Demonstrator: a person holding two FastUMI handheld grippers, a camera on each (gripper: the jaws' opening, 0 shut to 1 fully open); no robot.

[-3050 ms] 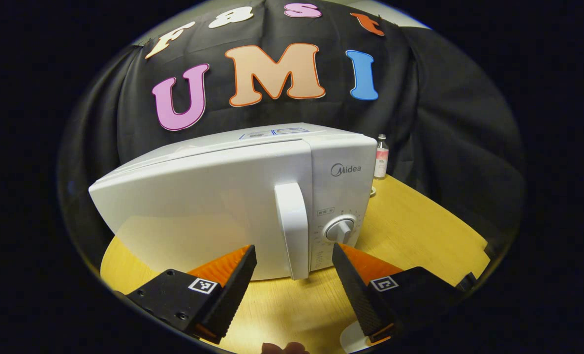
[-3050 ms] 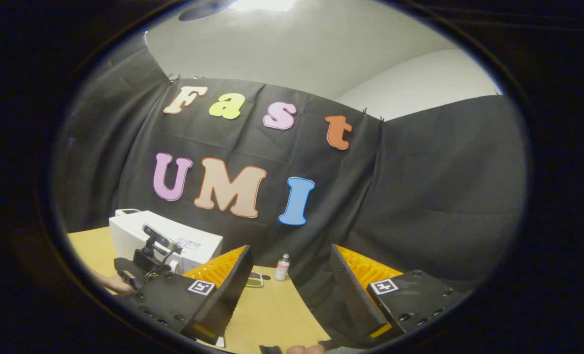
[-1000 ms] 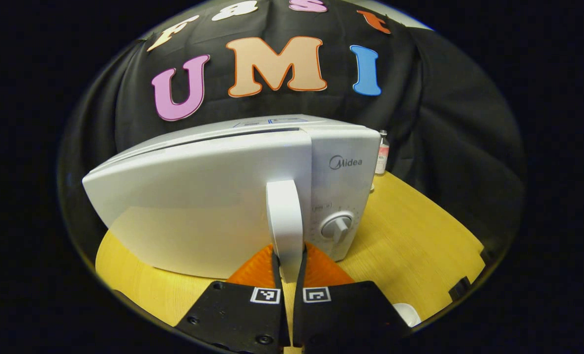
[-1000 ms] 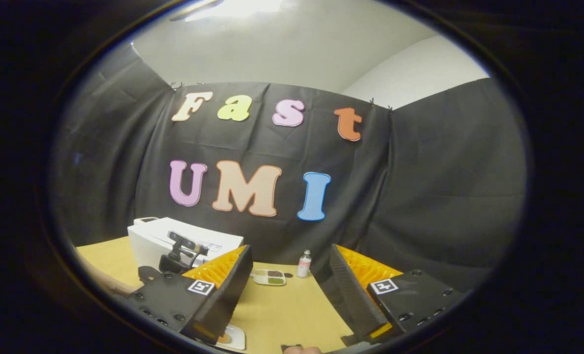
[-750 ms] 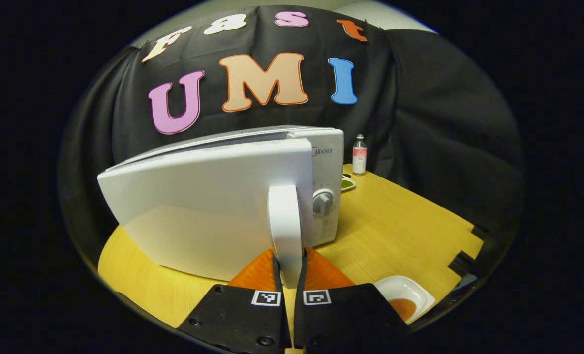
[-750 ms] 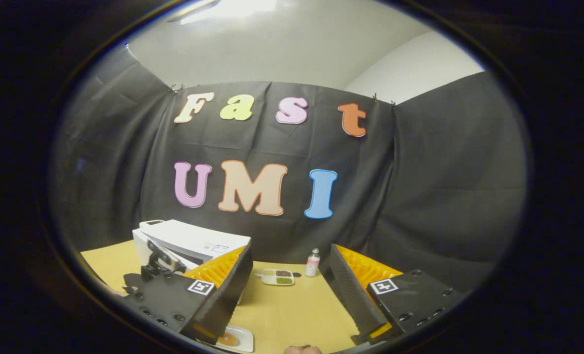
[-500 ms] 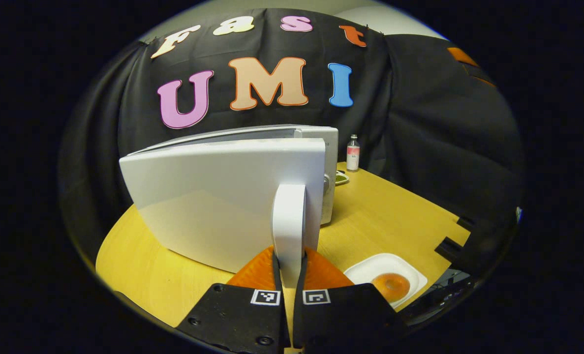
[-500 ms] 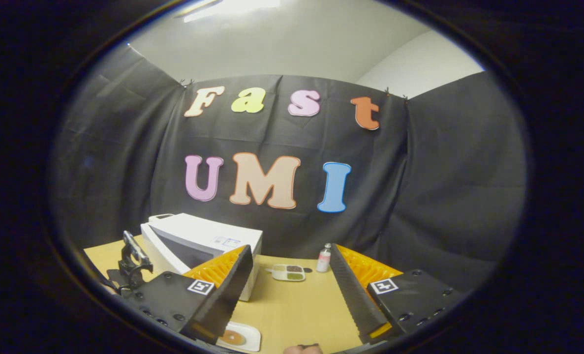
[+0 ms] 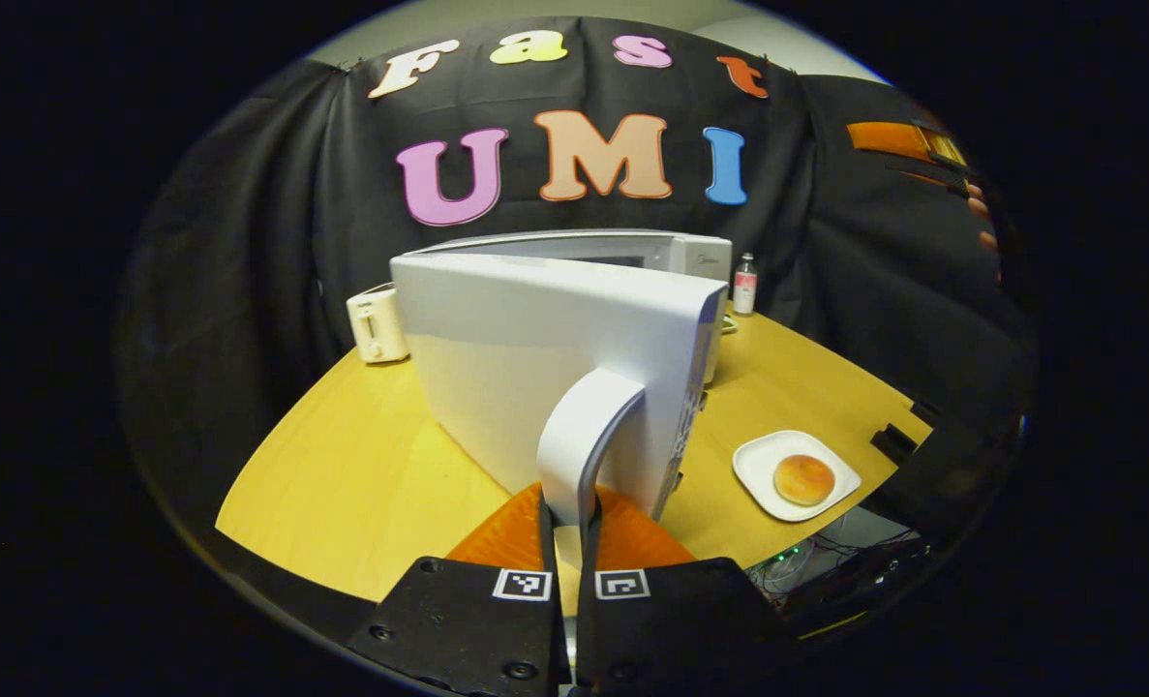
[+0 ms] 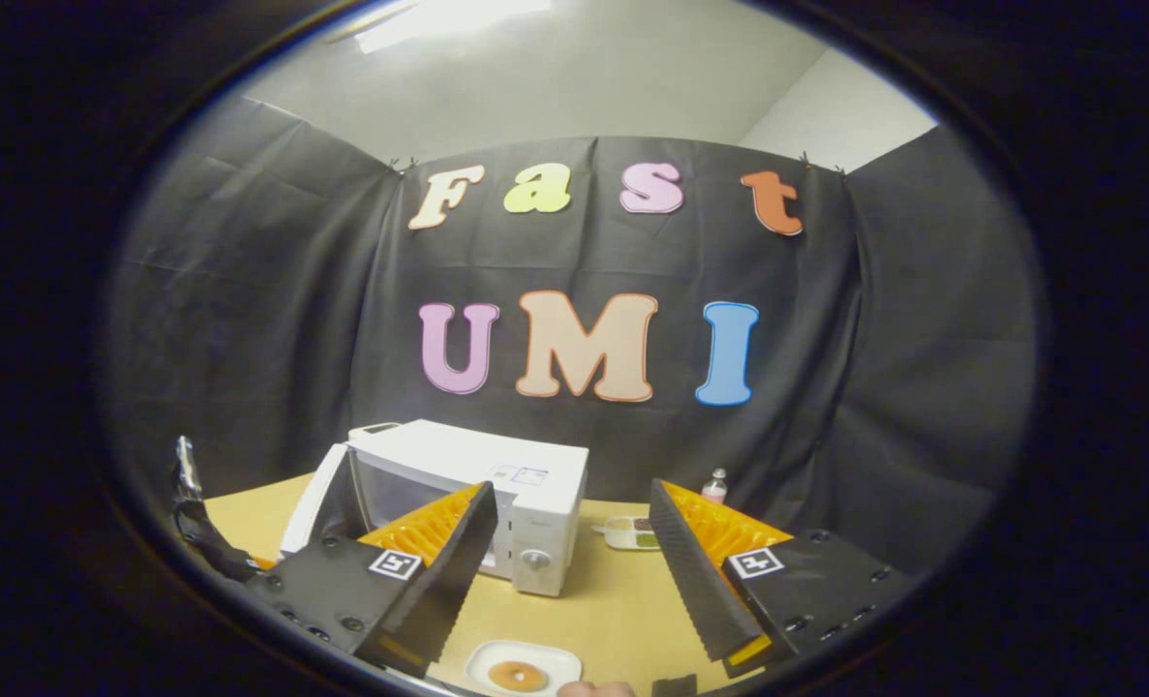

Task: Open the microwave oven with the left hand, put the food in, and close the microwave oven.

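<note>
Clamped on the white curved handle of the microwave door, the left gripper had both fingers pressed against the handle's lower end, one on each side. The wide white door stood swung well out from the boxy white microwave oven, so the dark cavity showed in the right gripper view, with the control knob on the panel at the oven's right. On the yellow wooden table, near the front edge and to the right of the open door, sat the food: a round golden-brown bun on a small white square plate, well apart from the oven. Farther out, a small clear bottle with a pink label stood at the far side by the black cloth wall, a shallow white tray with compartments lay near it, and a small cream toaster stood at the far left. The right gripper hung above the near table edge with its fingers spread wide and nothing between them, the plate just below. Judging by this, the opening step was nearly or fully done. The next move would call for the right gripper to come down on the plate's rim, lift it level so the bun does not slide, and carry it into the cavity while the door is kept open.
</note>
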